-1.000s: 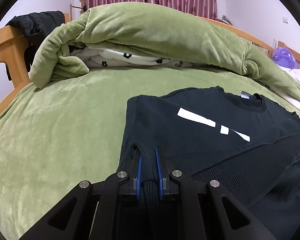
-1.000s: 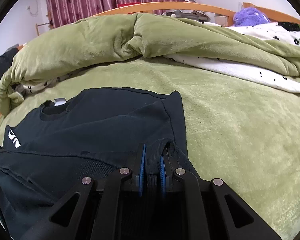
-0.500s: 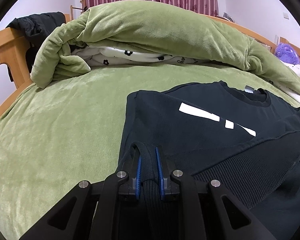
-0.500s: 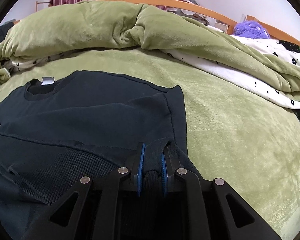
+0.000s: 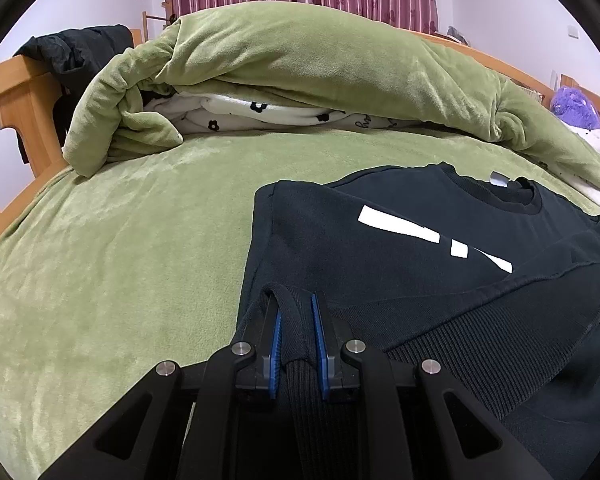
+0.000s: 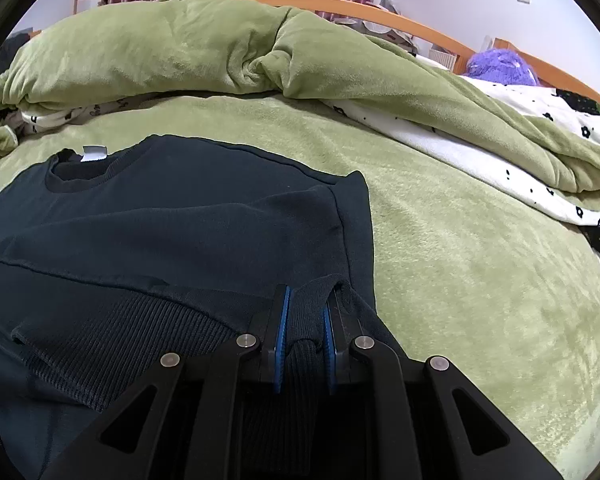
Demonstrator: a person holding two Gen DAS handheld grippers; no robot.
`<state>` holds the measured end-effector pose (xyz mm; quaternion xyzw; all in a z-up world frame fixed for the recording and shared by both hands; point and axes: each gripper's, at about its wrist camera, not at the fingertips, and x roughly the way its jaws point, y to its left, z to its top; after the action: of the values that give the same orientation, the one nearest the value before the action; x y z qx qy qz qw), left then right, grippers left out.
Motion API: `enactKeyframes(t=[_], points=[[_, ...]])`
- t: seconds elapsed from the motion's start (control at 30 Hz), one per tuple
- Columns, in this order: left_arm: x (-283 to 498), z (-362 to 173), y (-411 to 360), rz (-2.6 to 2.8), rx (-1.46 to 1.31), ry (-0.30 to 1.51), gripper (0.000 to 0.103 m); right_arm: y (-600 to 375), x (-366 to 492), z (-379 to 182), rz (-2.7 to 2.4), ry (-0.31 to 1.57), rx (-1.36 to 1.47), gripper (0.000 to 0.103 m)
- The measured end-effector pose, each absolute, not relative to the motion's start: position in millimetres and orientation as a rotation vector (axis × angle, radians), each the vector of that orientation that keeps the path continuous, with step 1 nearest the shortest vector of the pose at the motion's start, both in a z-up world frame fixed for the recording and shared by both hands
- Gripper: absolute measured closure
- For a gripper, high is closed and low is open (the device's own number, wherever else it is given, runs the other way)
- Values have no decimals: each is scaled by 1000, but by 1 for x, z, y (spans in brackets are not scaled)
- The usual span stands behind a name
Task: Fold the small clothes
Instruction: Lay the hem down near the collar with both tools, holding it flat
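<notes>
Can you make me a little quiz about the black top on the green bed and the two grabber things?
1. True or false: the left gripper is clamped on the ribbed hem of the black sweatshirt.
2. What lies past the sweatshirt's collar, at the far side of the green bedspread?
A. a rumpled green quilt
B. a stack of books
C. a laundry basket
3. Fill in: the right gripper is shut on the sweatshirt's ribbed ____.

Key:
1. True; dark ribbed cloth is bunched between its blue pads.
2. A; the quilt is heaped up, with white flowered lining showing beneath.
3. Hem; the gripper pinches it at the opposite side from the left one.
</notes>
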<state>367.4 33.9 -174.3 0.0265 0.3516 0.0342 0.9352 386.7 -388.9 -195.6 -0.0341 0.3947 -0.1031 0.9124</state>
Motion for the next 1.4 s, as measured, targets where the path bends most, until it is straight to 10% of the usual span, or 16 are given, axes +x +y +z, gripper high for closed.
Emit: enactKeyframes(t=[1.4], points=[[367, -175, 41, 53, 19, 724, 88, -387, 381, -192, -231, 784, -84, 88]])
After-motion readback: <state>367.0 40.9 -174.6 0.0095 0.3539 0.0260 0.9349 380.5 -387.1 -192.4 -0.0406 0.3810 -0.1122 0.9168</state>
